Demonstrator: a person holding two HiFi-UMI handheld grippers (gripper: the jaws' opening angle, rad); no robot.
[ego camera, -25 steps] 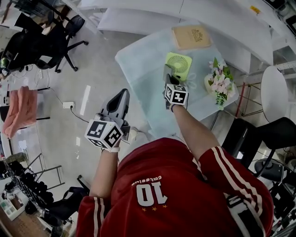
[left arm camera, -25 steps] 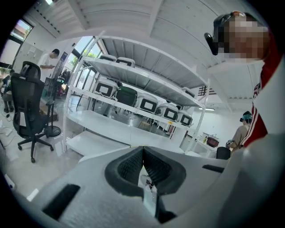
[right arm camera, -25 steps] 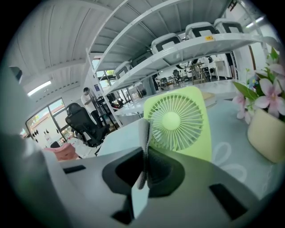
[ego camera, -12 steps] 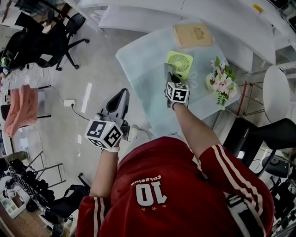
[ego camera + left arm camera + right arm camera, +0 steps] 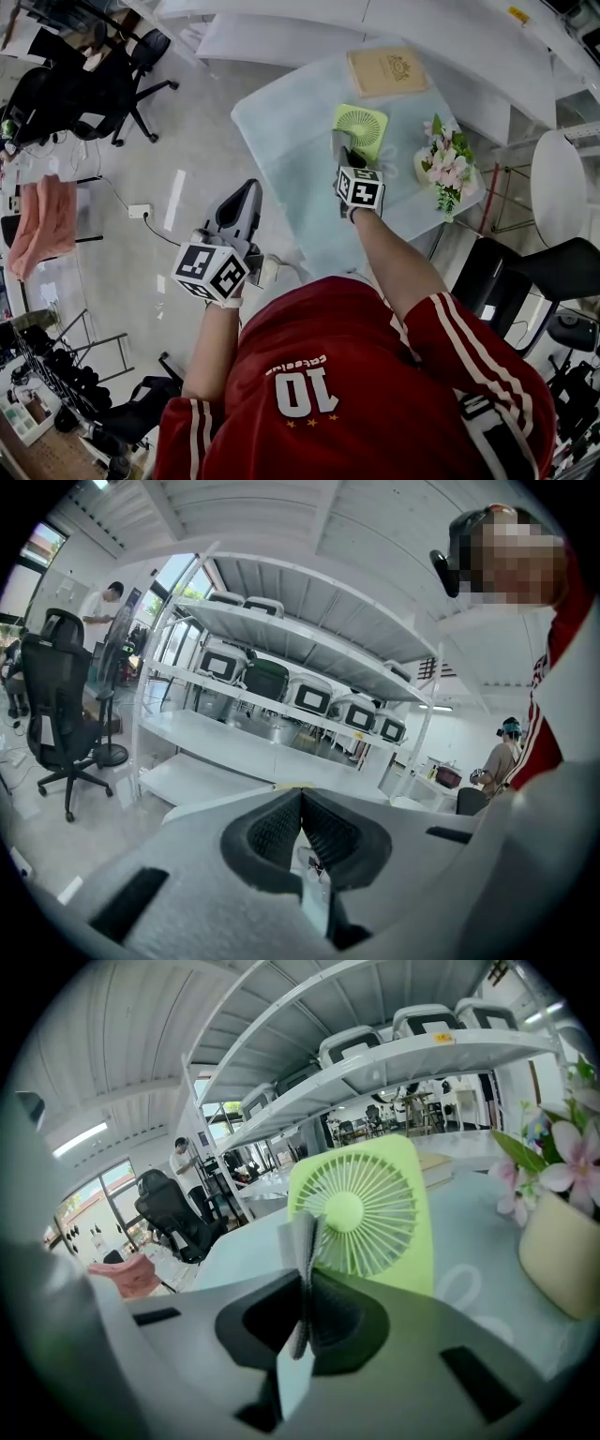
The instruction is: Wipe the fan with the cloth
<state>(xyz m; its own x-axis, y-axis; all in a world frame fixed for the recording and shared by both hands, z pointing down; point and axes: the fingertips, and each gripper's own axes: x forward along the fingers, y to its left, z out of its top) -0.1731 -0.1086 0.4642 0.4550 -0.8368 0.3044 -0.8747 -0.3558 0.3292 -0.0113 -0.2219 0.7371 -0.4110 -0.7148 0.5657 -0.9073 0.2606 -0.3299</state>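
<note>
A small lime-green fan [image 5: 361, 128] [image 5: 368, 1214] stands on the pale glass table [image 5: 291, 131]. My right gripper [image 5: 342, 150] [image 5: 306, 1241] is just in front of it, shut on a folded grey cloth [image 5: 302, 1241] [image 5: 338, 142] whose edge reaches the fan's left side. My left gripper [image 5: 246, 195] [image 5: 301, 803] hangs over the floor, away from the table, its jaws shut with nothing between them.
A tan book [image 5: 386, 72] lies at the table's far end. A pot of pink flowers [image 5: 441, 164] [image 5: 560, 1199] stands right of the fan. Black chairs [image 5: 525, 281] are at the right, an office chair [image 5: 94, 84] at far left, white shelving [image 5: 281, 696] beyond.
The right gripper with the cloth has crept slightly toward the fan. The left gripper has not moved.
</note>
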